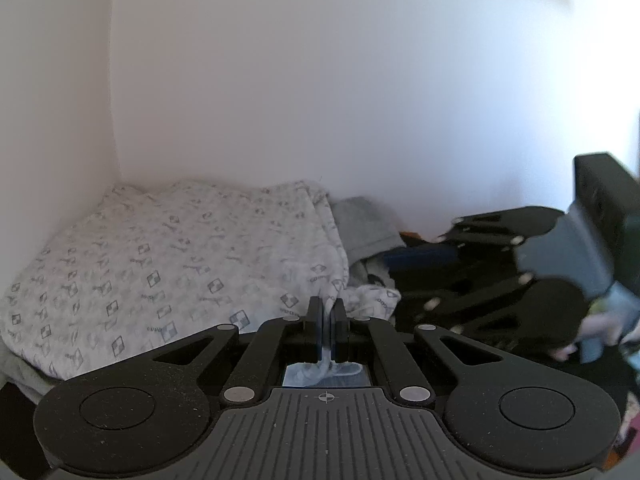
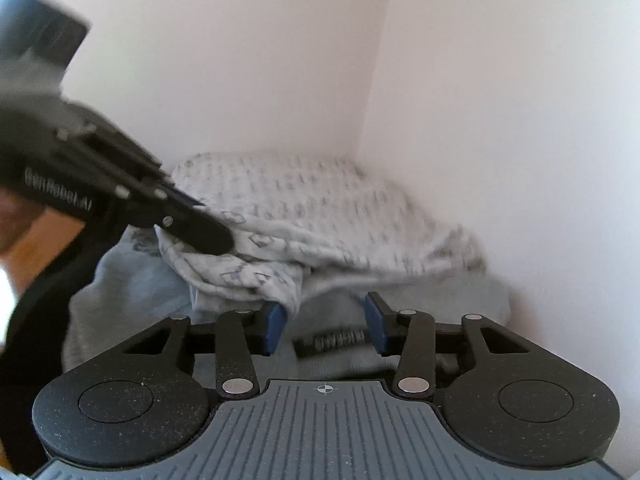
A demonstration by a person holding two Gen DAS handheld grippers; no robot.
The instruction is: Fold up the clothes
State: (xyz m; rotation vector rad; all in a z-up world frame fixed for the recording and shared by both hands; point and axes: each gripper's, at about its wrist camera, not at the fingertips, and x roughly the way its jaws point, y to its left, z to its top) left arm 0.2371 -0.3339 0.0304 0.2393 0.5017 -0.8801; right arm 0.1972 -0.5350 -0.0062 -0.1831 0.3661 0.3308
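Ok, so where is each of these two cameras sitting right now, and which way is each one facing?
Left wrist view: sits on the left gripper, looking along its fingers, shut on the white patterned garment, toward a white wall corner; the right gripper crosses its right edge.
Right wrist view: sits on the right gripper, jaws open over grey cloth, facing another wall corner; the left gripper reaches in from the left.
Shared: the patterned garment, the white walls, and each other's gripper.

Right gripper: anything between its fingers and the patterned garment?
Nothing visible. The right gripper is open, the patterned garment hanging at its left finger. The left gripper already pinches it.
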